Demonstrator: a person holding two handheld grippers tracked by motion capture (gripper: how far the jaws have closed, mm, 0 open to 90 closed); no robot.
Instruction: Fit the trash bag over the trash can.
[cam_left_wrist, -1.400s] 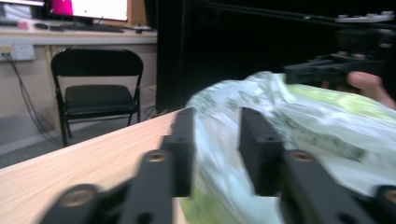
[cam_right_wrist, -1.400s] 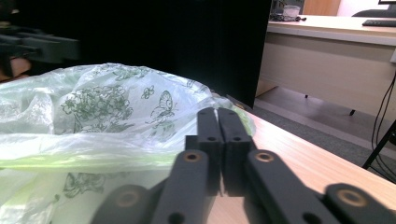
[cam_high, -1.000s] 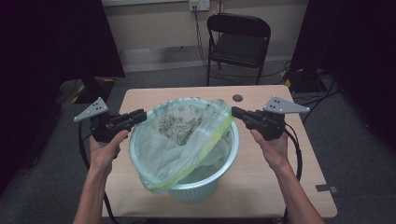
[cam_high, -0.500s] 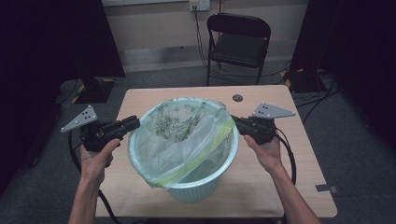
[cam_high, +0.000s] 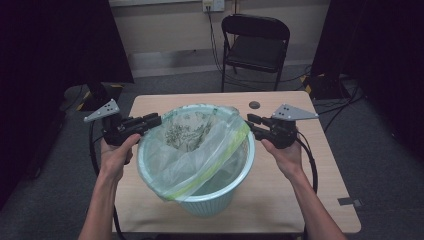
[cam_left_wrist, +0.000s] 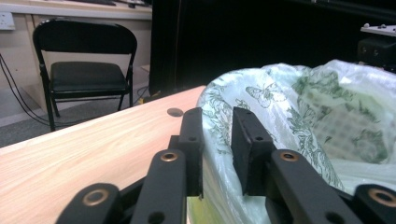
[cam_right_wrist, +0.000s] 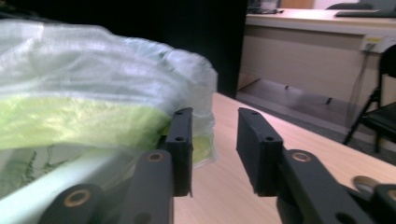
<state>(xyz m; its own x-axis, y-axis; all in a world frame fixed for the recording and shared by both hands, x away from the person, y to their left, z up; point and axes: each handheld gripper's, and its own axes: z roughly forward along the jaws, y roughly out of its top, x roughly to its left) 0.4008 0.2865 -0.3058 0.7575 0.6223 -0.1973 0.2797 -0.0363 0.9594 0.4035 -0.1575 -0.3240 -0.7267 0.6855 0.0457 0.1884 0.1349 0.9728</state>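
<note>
The bin (cam_high: 215, 197) is pale blue-green. The bag (cam_high: 200, 145) in it is thin and see-through white, with dark green leaves and butterflies on it and a yellow-green stripe. Each gripper, left (cam_high: 152, 120) and right (cam_high: 251, 122), is black. The tabletop (cam_high: 320, 200) is light brown wood. The chair (cam_high: 256, 45) is black.
</note>
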